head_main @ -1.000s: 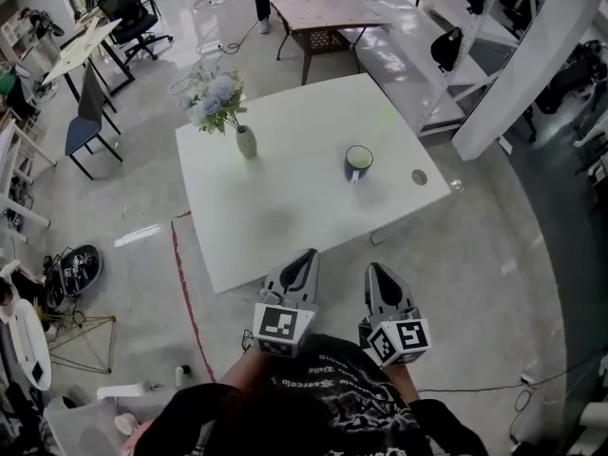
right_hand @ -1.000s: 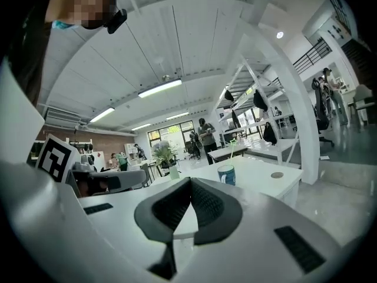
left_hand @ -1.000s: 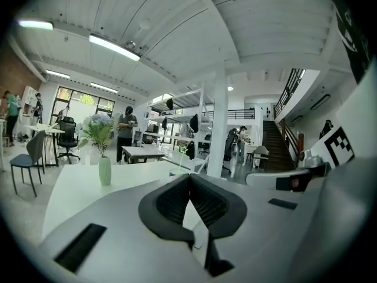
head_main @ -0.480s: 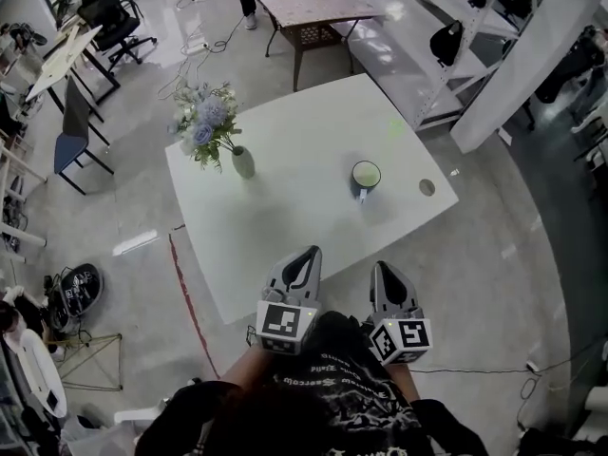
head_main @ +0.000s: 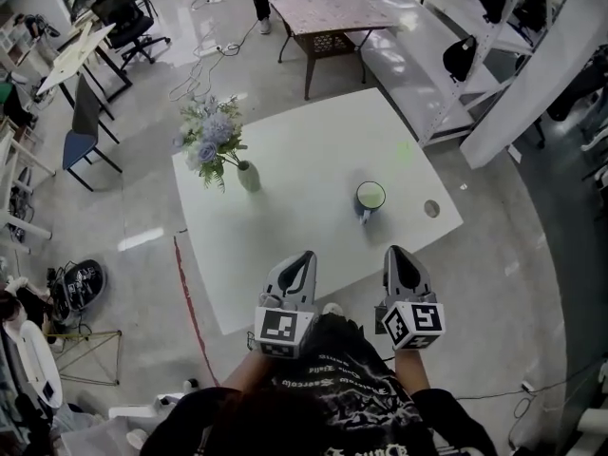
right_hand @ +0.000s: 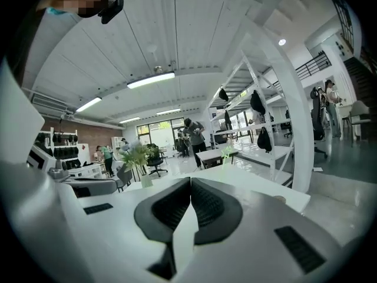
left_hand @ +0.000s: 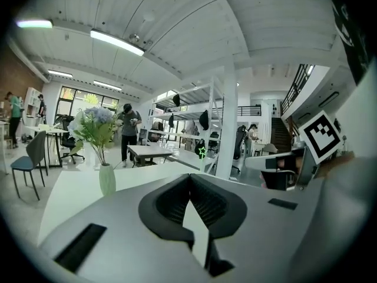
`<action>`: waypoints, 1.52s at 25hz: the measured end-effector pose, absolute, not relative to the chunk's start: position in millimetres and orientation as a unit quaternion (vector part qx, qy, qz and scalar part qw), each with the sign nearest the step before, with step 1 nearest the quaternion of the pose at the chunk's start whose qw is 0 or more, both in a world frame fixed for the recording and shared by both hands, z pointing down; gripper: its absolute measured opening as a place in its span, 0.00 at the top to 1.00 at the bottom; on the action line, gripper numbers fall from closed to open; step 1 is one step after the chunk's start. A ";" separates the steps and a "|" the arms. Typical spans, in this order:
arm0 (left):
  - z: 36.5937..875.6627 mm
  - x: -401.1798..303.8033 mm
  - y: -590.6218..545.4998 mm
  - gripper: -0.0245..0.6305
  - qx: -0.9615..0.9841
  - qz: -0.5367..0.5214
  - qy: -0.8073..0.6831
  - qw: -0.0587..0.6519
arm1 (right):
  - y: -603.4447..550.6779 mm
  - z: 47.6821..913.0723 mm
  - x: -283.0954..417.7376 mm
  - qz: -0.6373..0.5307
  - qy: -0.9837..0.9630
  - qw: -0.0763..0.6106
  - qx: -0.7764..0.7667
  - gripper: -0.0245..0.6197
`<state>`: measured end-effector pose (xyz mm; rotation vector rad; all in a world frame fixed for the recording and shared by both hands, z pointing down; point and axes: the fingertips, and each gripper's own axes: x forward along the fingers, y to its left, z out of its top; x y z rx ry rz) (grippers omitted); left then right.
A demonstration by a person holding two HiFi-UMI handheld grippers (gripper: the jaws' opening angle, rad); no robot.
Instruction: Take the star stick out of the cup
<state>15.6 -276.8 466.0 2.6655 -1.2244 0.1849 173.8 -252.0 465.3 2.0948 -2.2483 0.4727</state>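
A dark cup [head_main: 370,198] with a pale inside stands on the right half of the white table [head_main: 294,226]. A faint green star [head_main: 404,150] shows beyond it; the same green star [left_hand: 202,152] appears in the left gripper view, and as a green star [right_hand: 227,152] in the right gripper view. The stick itself is too thin to make out. My left gripper [head_main: 305,256] and right gripper [head_main: 397,252] hover side by side at the table's near edge, well short of the cup. Both are shut and hold nothing: left gripper [left_hand: 189,176], right gripper [right_hand: 191,180].
A pale vase of flowers [head_main: 248,176] stands on the table's left part, and a small round disc [head_main: 432,208] lies near its right corner. A wooden table [head_main: 323,12], chairs [head_main: 85,122] and white shelving [head_main: 446,74] lie beyond. A red line [head_main: 185,302] marks the floor.
The head view has shifted, so the table and cup sit a little lower and more to the right. Both grippers stay shut near the table's front edge; the right one has edged forward.
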 end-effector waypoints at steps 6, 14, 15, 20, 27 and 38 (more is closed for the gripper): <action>469.6 23.3 -293.9 0.93 0.896 0.067 -0.429 0.091 | -293.8 460.6 194.0 0.150 -0.737 0.022 0.659 0.87; 472.4 39.8 -308.7 0.93 0.894 0.070 -0.435 0.087 | -343.6 460.3 220.2 0.163 -0.745 0.020 0.647 0.76; 473.2 40.5 -310.5 0.93 0.893 0.072 -0.436 0.085 | -350.1 461.9 223.7 0.166 -0.745 0.021 0.646 0.75; 478.0 36.8 -324.4 0.93 0.883 0.106 -0.452 0.068 | -380.7 473.9 241.4 0.184 -0.741 0.025 0.645 0.75; 470.7 32.2 -341.8 0.93 0.872 0.103 -0.474 0.073 | -422.1 488.0 258.0 0.195 -0.738 0.039 0.645 0.75; 475.2 17.2 -339.3 0.93 0.847 0.113 -0.513 0.082 | -459.3 527.2 273.6 0.242 -0.731 0.067 0.635 0.75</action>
